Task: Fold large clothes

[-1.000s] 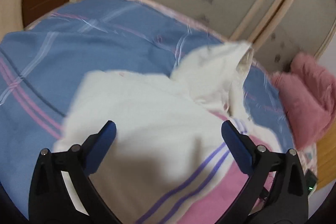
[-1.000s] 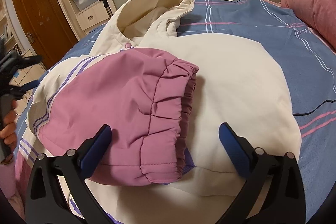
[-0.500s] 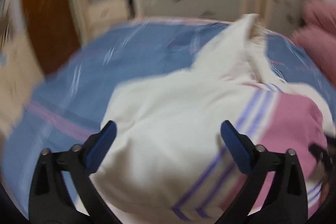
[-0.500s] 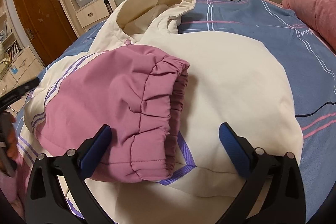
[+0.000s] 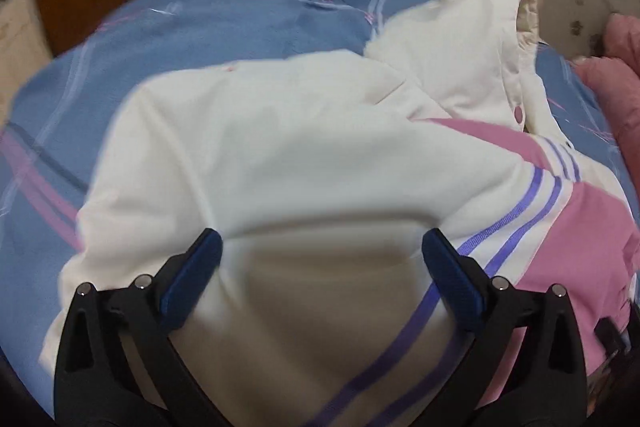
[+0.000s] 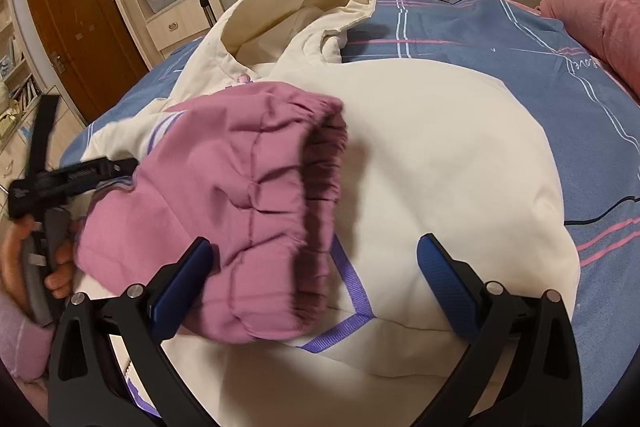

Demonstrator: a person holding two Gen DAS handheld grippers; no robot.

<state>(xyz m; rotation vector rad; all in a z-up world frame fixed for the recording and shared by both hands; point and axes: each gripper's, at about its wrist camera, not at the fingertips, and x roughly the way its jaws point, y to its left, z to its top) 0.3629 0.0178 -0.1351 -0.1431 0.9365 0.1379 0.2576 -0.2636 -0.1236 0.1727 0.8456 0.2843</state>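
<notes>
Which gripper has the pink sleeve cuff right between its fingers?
The right gripper: the gathered pink cuff lies between its open fingers. The left gripper has only the jacket's cream panel between its fingers.

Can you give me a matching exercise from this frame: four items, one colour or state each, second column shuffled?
Column 1
1. sleeve cuff
2. hood
3. bed cover
4. right gripper

Column 2
A. blue with pink and white lines
B. open, holding nothing
C. cream, standing up at the far end of the jacket
D. pink, gathered, folded across the cream jacket body

Pairs: 1-D, 2-C, 3-A, 4-B
</notes>
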